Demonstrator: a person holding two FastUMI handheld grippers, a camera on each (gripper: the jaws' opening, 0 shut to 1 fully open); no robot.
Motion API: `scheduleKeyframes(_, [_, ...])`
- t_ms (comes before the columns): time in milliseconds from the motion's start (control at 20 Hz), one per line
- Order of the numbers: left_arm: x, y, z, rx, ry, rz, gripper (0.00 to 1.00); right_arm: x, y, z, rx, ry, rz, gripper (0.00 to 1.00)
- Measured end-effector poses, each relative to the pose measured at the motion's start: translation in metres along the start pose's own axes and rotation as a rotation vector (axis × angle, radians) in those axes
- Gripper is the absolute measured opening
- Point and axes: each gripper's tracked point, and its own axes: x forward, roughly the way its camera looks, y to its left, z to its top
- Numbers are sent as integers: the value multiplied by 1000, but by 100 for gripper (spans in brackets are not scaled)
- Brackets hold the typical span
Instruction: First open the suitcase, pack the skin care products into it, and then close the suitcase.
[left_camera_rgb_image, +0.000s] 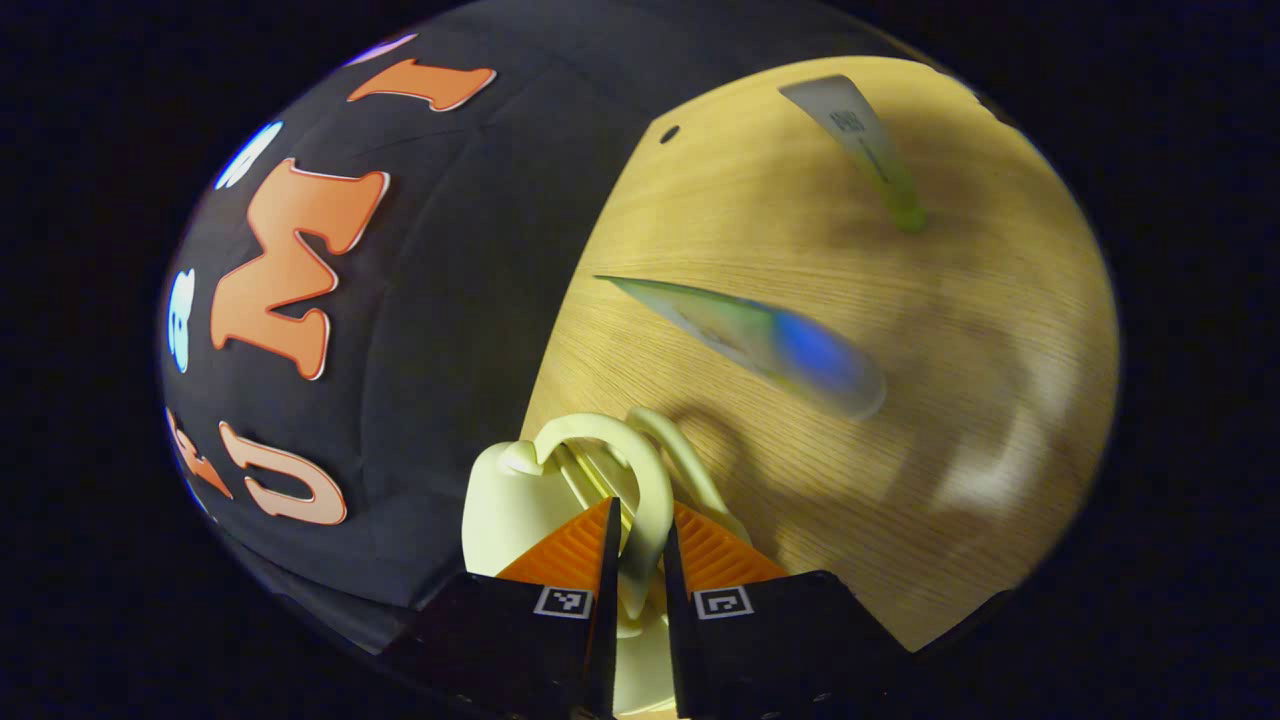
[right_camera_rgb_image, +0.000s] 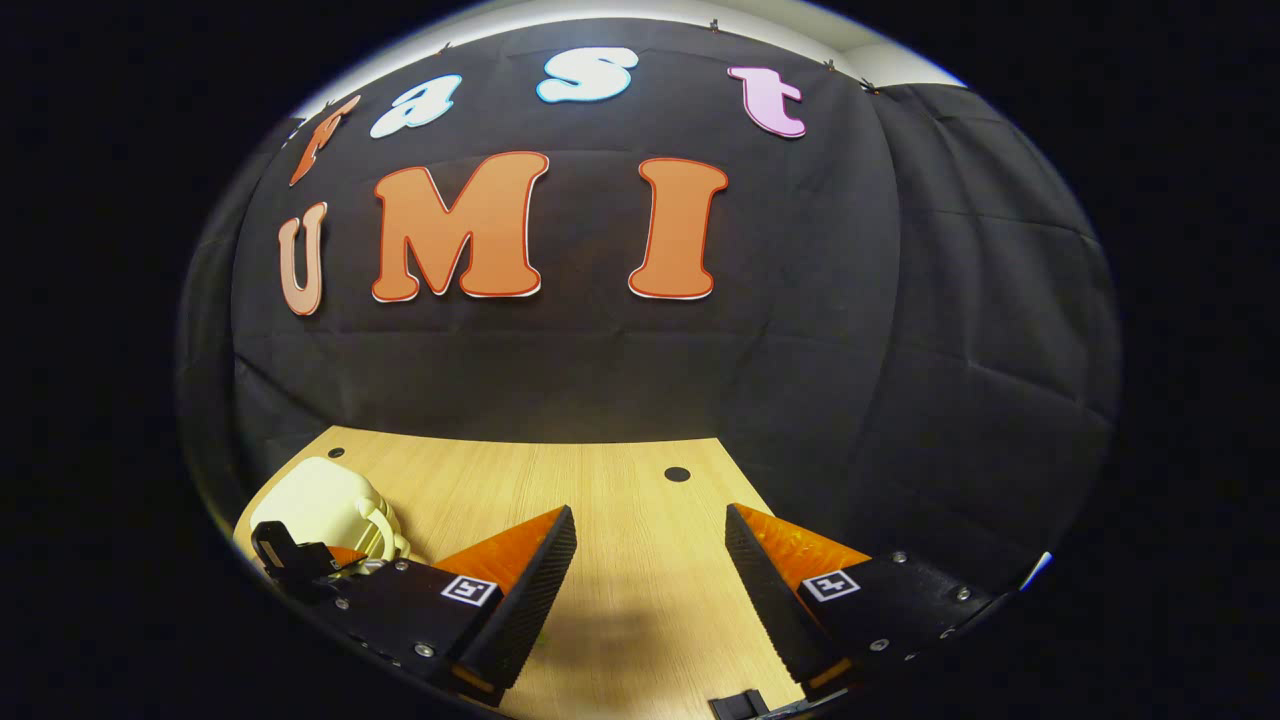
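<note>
Suitcase handle (left_camera_rgb_image: 640, 480) clamped in left tongs (left_camera_rgb_image: 638, 560); opening step in hand.
Cream suitcase (right_camera_rgb_image: 320, 505) closed, near table's (right_camera_rgb_image: 620, 570) left rear corner; two skin-care tubes (left_camera_rgb_image: 760, 335) (left_camera_rgb_image: 865, 145) lying mid-table, apart. Right tongs (right_camera_rgb_image: 650, 580) spread wide, holding nothing. Advised: keep handle pinched centrally, lift slowly, brace shell with free tongs.

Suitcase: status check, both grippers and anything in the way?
Left gripper shut on suitcase handle. Right gripper open over bare table. Suitcase closed; two tubes out on table. Nothing blocking.
</note>
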Motion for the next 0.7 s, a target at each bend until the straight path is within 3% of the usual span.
scheduleKeyframes(50, [-1,0,2,1,3,-17,22,0,0,0,3,2,4,95])
scheduleKeyframes(200, [-6,5,9,-112,-31,-81,7,4,2,0,11,-6,21,95])
scheduleKeyframes(400, [-24,24,14,-399,-80,-179,7,11,23,1,38,-21,44,95])
scheduleKeyframes(550, [-53,68,12,-554,-152,-172,7,6,57,9,96,-21,83,95])
scheduleKeyframes(700, [-71,115,-7,-759,-219,-238,6,-1,91,23,162,-44,123,95])
